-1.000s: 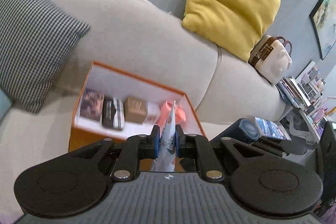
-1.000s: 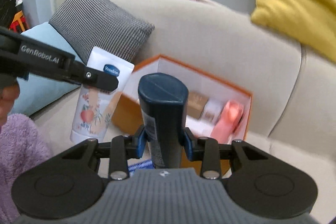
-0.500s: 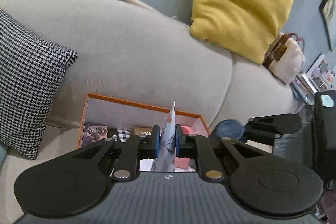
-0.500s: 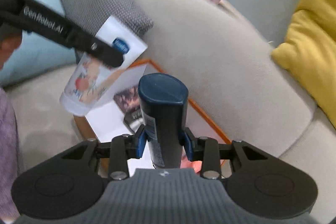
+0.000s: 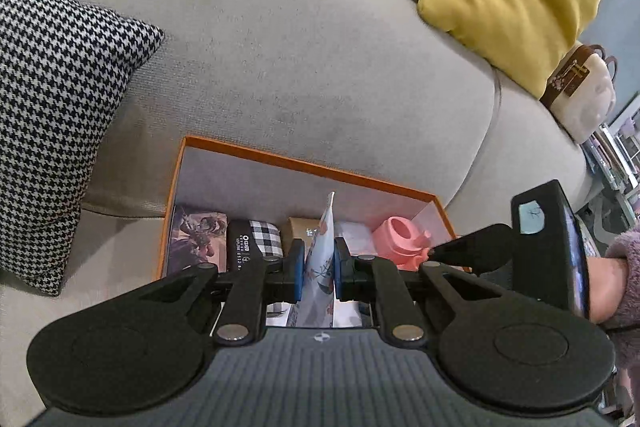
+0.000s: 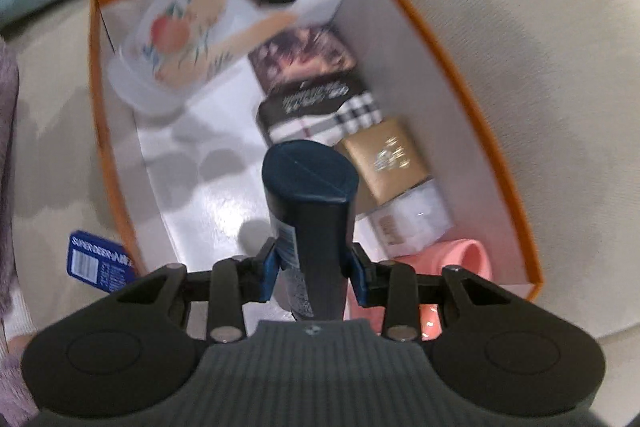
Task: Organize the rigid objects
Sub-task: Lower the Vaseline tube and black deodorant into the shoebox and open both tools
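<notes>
While both items hang above the orange box (image 6: 516, 195), the right tongs (image 6: 314, 277) clamp the dark bottle (image 6: 310, 211) mid-body — rigid, smooth, likely slippery; the left tongs (image 5: 316, 269) pinch the lotion tube (image 5: 322, 259) near its crimp — soft, light.

Lotion tube (image 6: 188, 39) blurred (label unreadable) — pink cup (image 6: 460, 259) half hidden.

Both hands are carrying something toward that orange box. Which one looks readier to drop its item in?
Probably the right gripper: its dark blue bottle hangs above the orange box's bare floor.
</notes>
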The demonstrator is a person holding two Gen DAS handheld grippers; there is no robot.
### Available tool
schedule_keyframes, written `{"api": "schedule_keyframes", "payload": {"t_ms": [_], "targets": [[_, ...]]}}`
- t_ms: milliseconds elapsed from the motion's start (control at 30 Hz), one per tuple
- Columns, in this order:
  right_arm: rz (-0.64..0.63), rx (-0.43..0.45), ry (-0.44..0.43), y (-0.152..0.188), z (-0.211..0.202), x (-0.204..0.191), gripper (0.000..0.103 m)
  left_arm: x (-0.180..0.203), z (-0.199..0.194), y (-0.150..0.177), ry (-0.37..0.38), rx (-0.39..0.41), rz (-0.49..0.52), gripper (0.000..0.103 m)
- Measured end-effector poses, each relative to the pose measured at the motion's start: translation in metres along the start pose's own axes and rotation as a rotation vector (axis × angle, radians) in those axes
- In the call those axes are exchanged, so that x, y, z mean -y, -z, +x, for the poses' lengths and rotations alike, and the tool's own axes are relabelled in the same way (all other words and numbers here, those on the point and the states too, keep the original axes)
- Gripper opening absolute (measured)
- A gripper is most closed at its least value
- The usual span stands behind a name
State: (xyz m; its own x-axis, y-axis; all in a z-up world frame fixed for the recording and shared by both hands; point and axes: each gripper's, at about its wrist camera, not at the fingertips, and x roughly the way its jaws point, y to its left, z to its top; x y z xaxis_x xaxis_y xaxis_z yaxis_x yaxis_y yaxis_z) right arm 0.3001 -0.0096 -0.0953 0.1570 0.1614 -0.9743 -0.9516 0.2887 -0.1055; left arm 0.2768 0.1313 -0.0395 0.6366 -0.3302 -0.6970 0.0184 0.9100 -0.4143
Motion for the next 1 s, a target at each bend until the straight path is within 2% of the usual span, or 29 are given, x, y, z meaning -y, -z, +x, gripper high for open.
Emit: {"api": "schedule_keyframes", "payload": {"t_ms": [167, 367, 567, 867, 967, 1000], "targets": [[-0.03, -0.004, -0.029, -0.015, 0.014, 0.009, 0.038, -0.005, 0.005, -0.001, 0.005, -0.01, 0.002, 0.015], [-0.191, -0.081, -0.045, -0.018, 0.033, 0.002, 0.038, -0.008, 0.01, -0.006, 0.01, -0.025, 0.002, 0.015], [-0.226, -0.083, -0.067, -0.016, 0.041, 0.002, 0.038, -0.006, 0.018, -0.007, 0.015, -0.044, 0.004, 0.016], [-0.171, -0.061, -0.089, -0.002, 0.031, 0.011, 0.041, -0.005, 0.021, -0.004, 0.01, -0.067, -0.003, 0.016], [-0.128, -0.072, -0.111, 0.004, 0.033, 0.014, 0.034, 0.0, 0.026, -0.001, 0.026, -0.092, 0.012, 0.016], [-0.123, -0.077, -0.094, 0.006, 0.034, 0.013, 0.033, 0.004, 0.027, -0.001, 0.03, -0.101, 0.03, 0.016]]}}
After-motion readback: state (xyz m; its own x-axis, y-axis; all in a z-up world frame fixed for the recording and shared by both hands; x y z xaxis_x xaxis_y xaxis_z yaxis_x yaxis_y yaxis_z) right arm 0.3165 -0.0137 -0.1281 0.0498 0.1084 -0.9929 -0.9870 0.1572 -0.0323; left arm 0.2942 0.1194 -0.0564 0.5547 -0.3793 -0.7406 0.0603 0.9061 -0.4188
